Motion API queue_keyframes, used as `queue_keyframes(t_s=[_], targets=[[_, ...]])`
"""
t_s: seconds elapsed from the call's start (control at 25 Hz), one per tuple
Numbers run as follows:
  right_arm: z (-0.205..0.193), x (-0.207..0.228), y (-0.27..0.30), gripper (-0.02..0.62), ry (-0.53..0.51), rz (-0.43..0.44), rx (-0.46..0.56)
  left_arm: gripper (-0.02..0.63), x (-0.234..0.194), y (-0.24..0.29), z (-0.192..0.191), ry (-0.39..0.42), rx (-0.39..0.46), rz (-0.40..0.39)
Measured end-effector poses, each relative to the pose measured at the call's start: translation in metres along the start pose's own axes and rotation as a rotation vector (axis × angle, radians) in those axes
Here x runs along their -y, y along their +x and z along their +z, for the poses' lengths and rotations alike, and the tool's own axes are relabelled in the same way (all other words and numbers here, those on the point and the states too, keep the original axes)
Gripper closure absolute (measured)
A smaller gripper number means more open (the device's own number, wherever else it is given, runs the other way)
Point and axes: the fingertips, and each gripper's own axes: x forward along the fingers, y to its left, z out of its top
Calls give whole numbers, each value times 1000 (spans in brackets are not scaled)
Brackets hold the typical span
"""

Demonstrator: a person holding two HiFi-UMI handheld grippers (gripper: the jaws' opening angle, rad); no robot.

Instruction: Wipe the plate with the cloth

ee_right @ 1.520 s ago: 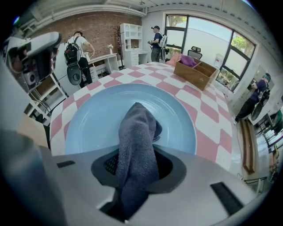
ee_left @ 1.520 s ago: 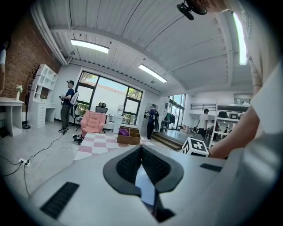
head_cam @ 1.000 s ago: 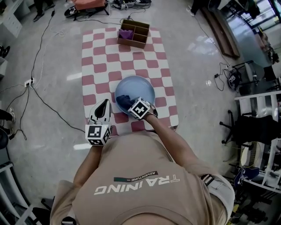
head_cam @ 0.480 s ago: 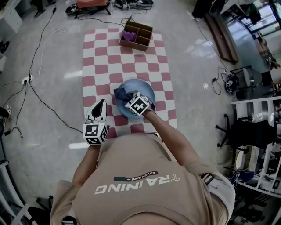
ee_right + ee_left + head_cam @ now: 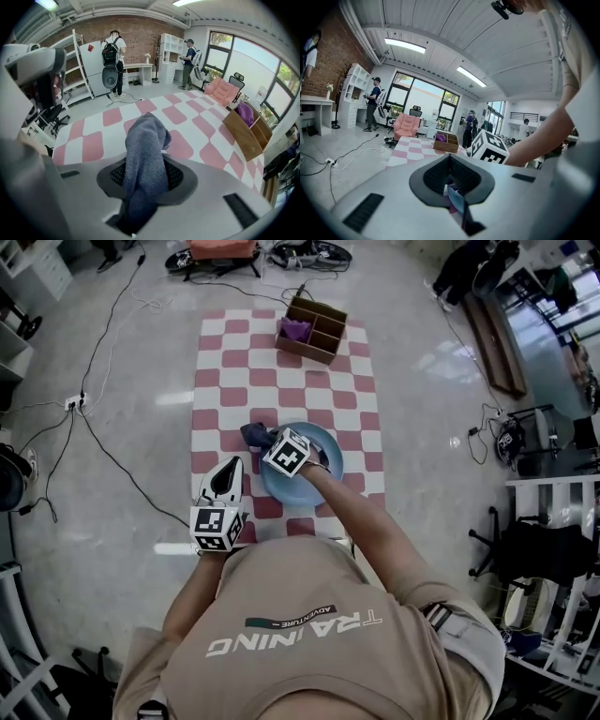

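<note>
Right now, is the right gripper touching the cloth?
Touching. The right gripper view shows the right gripper shut on the grey-blue cloth, which is pinched between its pads and sticks up past them.

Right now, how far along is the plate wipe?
Done: the cloth is picked up, the right gripper shut on it. In hand: wiping, cloth at the blue plate's far-left rim in the head view. Left: the rest of the plate, probably; how clean it is can't be judged from here.
</note>
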Motion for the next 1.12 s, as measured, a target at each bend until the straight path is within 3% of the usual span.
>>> queue_keyframes(t_s=[0.28, 0.6, 0.84, 1.12], targets=[[-19, 58, -7, 472, 40, -88, -32, 591, -9, -19, -2, -12, 2, 83], [-97, 106, -51, 472, 159, -189, -81, 591, 11, -20, 2, 15, -4, 58], [-151, 89, -83, 472, 229, -192, -78, 591, 42, -6, 1, 31, -26, -26], [-186, 27, -107, 472, 301, -133, -28, 591, 74, 7, -5, 58, -41, -121]])
